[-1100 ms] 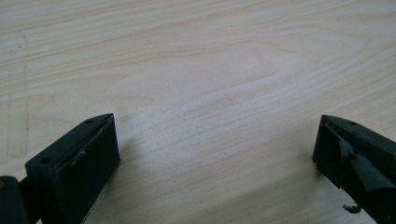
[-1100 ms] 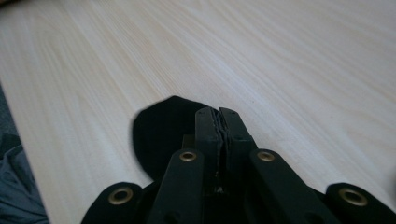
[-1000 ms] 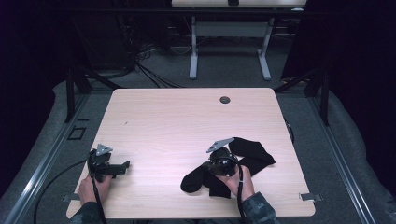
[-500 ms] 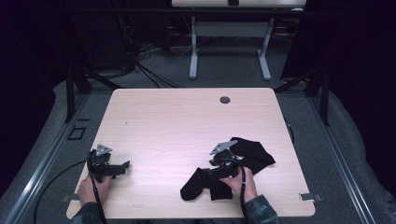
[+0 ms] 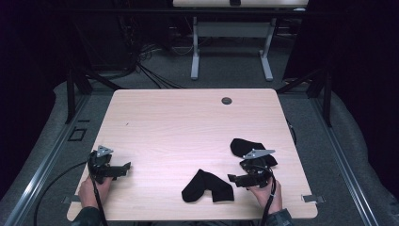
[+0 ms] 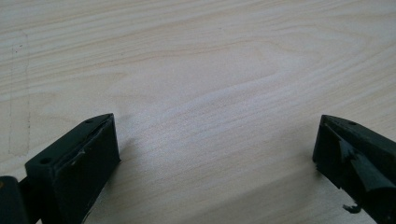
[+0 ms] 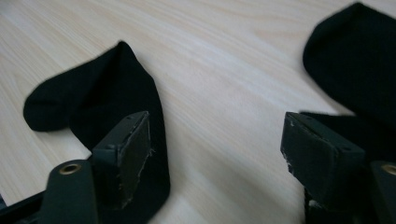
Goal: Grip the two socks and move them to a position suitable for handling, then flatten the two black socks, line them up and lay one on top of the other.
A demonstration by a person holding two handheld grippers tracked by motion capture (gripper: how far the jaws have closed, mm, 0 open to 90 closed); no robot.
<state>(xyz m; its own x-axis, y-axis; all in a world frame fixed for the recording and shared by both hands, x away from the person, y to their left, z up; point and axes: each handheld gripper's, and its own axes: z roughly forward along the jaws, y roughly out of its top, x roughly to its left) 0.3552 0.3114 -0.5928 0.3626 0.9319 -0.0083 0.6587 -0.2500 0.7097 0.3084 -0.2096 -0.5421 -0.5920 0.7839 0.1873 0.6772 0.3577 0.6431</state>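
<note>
Low at lower right, our right hand-held gripper gapes empty between two black socks; its body hides the far sock's lower part.

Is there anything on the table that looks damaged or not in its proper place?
Only small things. The two black socks lie apart, not paired: one bent sock near the front edge, the other sock partly under the right gripper. The pad edges on the right gripper's jaws look frayed.

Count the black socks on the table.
2. One sock lies flat near the front edge, left of the right gripper; the other sock lies partly under that gripper, so part is hidden.
</note>
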